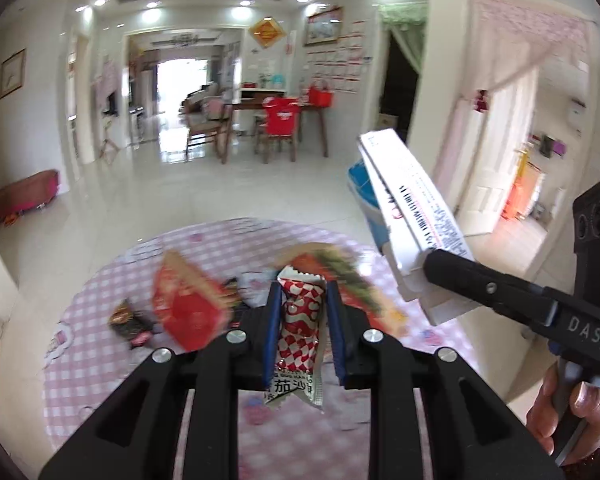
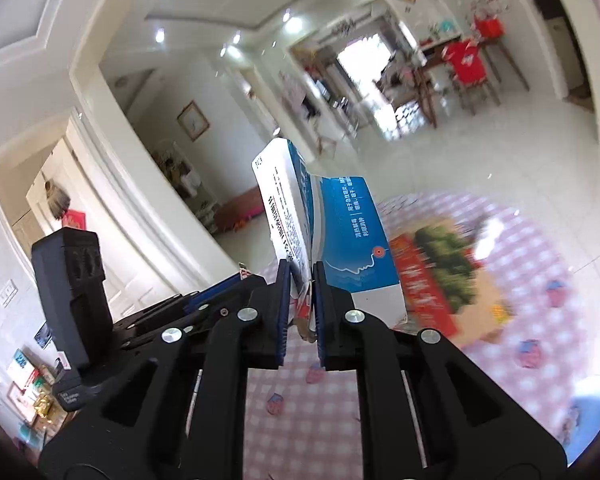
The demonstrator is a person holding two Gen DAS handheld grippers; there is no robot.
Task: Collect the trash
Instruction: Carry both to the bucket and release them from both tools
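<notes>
My left gripper (image 1: 303,292) is shut on a red-and-white checked snack wrapper (image 1: 300,320) and holds it above the round table with the pink checked cloth (image 1: 100,360). My right gripper (image 2: 302,270) is shut on a flattened white-and-blue carton (image 2: 320,220) and holds it in the air; the carton also shows at the right of the left wrist view (image 1: 412,216). On the table lie a red packet (image 1: 188,304), a dark wrapper (image 1: 130,322) and a red-and-green box (image 2: 440,276).
The table stands on a glossy white tiled floor (image 1: 220,200). Far off are a dining table with chairs (image 1: 276,120) and a brown cushion (image 1: 24,196) on the floor by the left wall. A doorway (image 1: 512,168) is to the right.
</notes>
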